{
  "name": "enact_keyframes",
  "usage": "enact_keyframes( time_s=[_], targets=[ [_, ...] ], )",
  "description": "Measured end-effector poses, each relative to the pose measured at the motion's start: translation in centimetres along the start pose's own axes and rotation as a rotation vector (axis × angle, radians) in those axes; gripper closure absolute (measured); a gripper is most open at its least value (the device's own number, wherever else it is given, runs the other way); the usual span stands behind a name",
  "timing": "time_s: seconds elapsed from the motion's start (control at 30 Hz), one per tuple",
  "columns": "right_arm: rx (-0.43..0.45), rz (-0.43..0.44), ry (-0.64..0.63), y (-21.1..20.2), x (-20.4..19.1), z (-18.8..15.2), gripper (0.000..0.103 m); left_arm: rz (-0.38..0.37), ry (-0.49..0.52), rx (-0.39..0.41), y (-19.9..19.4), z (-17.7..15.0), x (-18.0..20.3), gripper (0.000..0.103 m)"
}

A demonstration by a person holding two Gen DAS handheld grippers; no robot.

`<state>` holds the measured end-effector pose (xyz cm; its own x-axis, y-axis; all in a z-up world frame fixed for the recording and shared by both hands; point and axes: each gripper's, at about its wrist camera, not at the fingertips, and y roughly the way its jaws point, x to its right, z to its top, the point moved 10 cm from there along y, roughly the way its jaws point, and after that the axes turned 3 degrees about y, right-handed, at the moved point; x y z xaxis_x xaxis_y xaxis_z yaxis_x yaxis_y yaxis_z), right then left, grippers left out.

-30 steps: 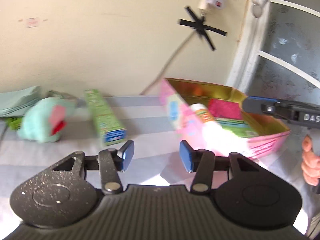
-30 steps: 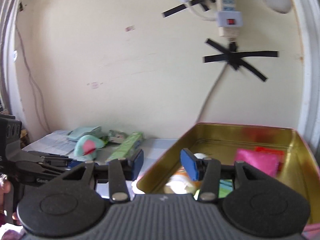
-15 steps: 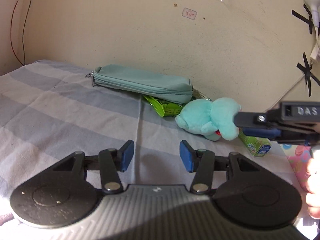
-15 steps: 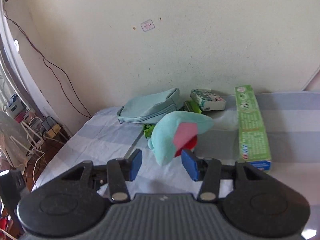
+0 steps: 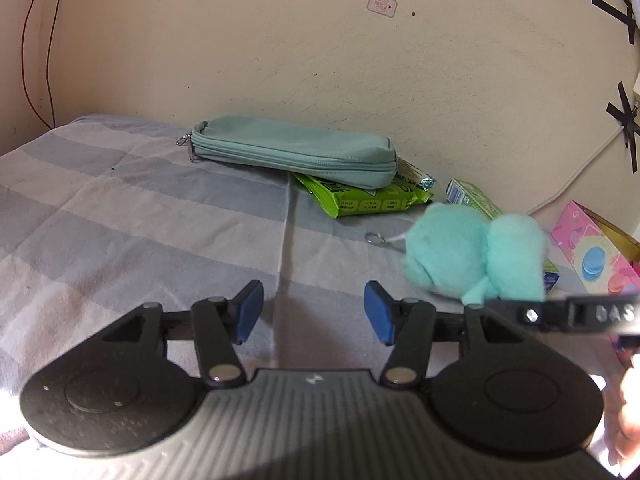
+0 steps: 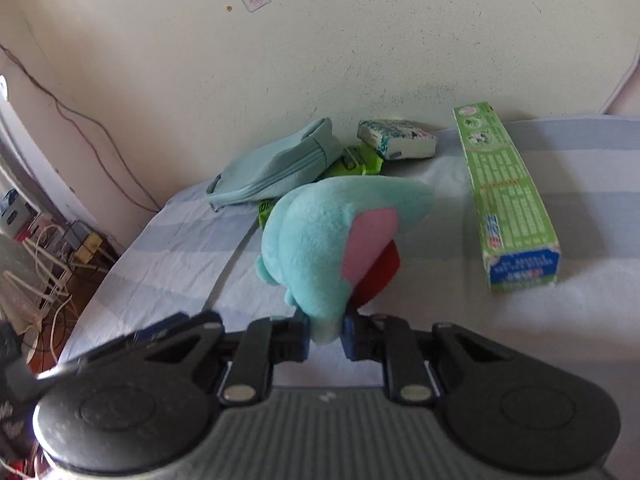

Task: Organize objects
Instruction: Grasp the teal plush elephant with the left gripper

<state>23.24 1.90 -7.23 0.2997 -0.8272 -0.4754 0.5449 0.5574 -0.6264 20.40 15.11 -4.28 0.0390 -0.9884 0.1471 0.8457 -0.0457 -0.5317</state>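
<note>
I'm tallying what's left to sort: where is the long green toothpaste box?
In the right wrist view the long green toothpaste box lies flat on the striped sheet, right of the teal plush toy pinched in the right gripper.

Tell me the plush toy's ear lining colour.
Pink, on the teal plush toy; clearest in the right wrist view.

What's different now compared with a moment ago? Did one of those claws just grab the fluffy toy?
Yes. The right gripper moved in from open and closed on the teal plush toy. The left gripper stayed open and empty. The pencil pouch and green toothpaste box haven't moved.
</note>
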Motion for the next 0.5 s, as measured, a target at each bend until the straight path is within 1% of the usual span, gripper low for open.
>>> enact_keyframes(
  time_s=[0.1, 0.17, 0.27, 0.3, 0.37, 0.4, 0.43, 0.47, 0.5],
  targets=[
    [-0.016, 0.028, -0.064, -4.2, 0.3, -3.4, 0.088, 0.002, 0.010, -0.003, -0.1, -0.1, 0.1, 0.042],
    [-0.015, 0.033, -0.083, -7.3, 1.2, -5.5, 0.088, -0.003, 0.019, -0.006, -0.2, -0.2, 0.3, 0.042],
    [0.021, 0.004, -0.079, -12.5, 3.4, -8.3, 0.086, -0.046, 0.046, -0.002, -0.5, -0.3, 1.0, 0.042],
    [0.040, -0.022, -0.075, -14.2, 4.3, -9.1, 0.086, -0.080, 0.063, 0.004, -0.7, -0.3, 1.5, 0.042],
    [0.071, -0.072, -0.055, -17.2, 6.2, -10.6, 0.080, -0.130, 0.079, 0.006, -1.4, -0.6, 2.9, 0.042],
    [0.084, -0.082, -0.045, -18.6, 7.0, -11.2, 0.074, -0.189, 0.063, -0.012, -1.8, -0.9, 4.1, 0.042],
    [0.100, -0.083, -0.039, -19.9, 7.6, -11.7, 0.065, -0.260, 0.040, -0.035, -2.3, -1.2, 5.5, 0.042],
    [0.111, -0.101, -0.037, -20.9, 8.1, -12.0, 0.052, -0.335, 0.021, -0.060, -2.9, -1.5, 7.3, 0.041],
    [0.126, -0.125, -0.048, -21.7, 8.4, -12.1, 0.047, -0.394, 0.017, -0.088, -3.6, -2.0, 9.1, 0.040]
  ],
)
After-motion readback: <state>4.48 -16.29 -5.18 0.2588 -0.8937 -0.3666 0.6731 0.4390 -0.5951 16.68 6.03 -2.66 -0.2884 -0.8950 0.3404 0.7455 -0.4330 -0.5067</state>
